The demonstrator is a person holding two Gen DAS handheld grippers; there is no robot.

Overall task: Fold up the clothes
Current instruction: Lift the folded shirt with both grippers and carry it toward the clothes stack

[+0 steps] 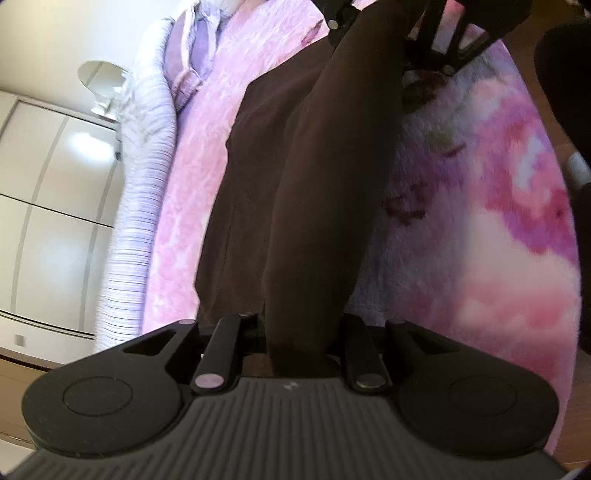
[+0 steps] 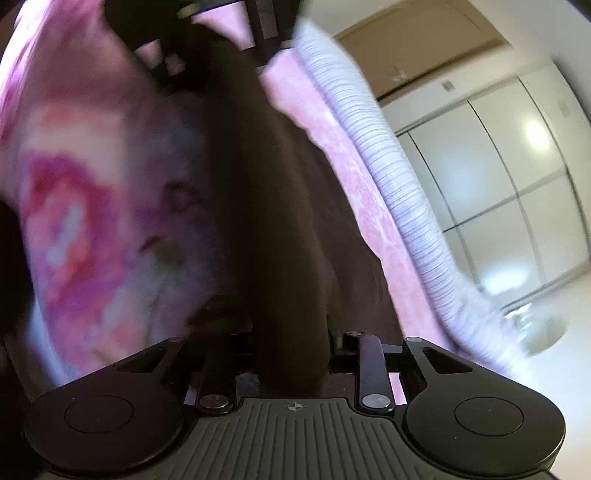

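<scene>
A dark brown garment (image 1: 288, 192) is stretched in a long band between my two grippers above a pink bed. My left gripper (image 1: 295, 354) is shut on one end of it; the fingertips are hidden by the cloth. My right gripper shows in the left wrist view (image 1: 436, 33) at the top, holding the far end. In the right wrist view my right gripper (image 2: 291, 373) is shut on the garment (image 2: 280, 206), and my left gripper (image 2: 207, 40) shows at the top on the other end.
A pink floral blanket (image 1: 498, 221) covers the bed, with a pale pink sheet (image 1: 192, 206), a striped white-lilac duvet edge (image 1: 136, 229) and a pillow (image 1: 192, 62). White wardrobe doors (image 2: 498, 177) and a brown door (image 2: 413, 44) stand beyond.
</scene>
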